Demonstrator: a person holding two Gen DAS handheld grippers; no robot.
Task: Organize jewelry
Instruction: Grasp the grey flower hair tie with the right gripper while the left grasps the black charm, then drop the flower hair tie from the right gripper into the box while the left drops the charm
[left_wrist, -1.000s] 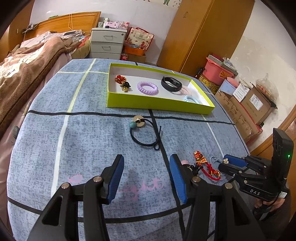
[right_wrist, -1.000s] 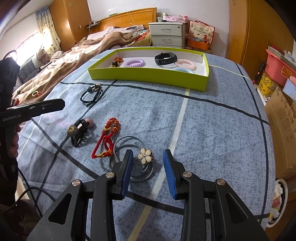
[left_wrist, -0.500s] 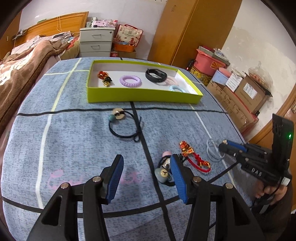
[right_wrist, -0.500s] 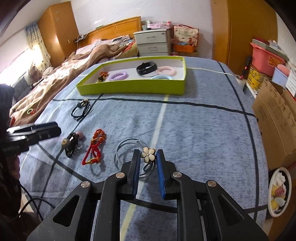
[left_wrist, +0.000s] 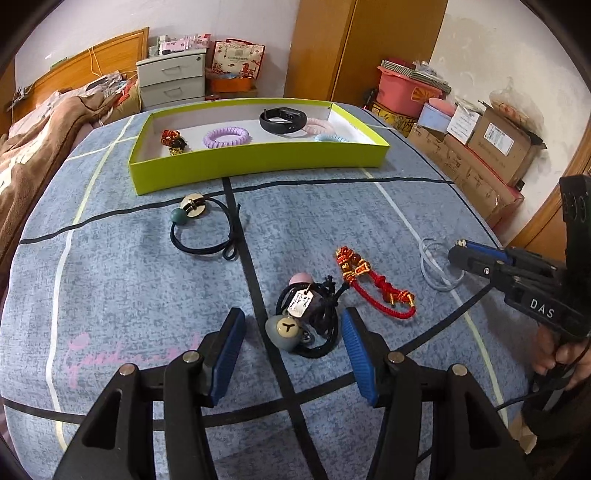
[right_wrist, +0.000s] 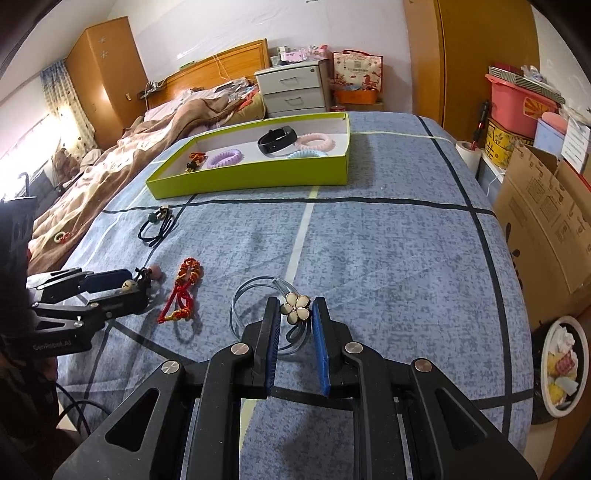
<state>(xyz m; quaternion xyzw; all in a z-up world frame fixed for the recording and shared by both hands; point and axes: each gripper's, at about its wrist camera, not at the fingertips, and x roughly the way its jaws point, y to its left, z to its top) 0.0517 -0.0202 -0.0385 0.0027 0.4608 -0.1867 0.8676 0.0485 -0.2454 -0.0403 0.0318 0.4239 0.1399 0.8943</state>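
Nearest to me, my left gripper (left_wrist: 291, 338) is opening, jaws spreading wide to either side of the black charm hair tie (left_wrist: 308, 323) lying on the blue bedspread (left_wrist: 129, 280), pads not touching it. My right gripper (right_wrist: 295, 317) is pinching the flower charm (right_wrist: 295, 308) of the clear hair loop (right_wrist: 255, 299). Beside that is lying the red cord bracelet (left_wrist: 373, 286). Farther out, a black hair tie with a green bead (left_wrist: 203, 230). At the far edge, the green tray (left_wrist: 258, 168) is holding coil ties and a black band (left_wrist: 282, 119).
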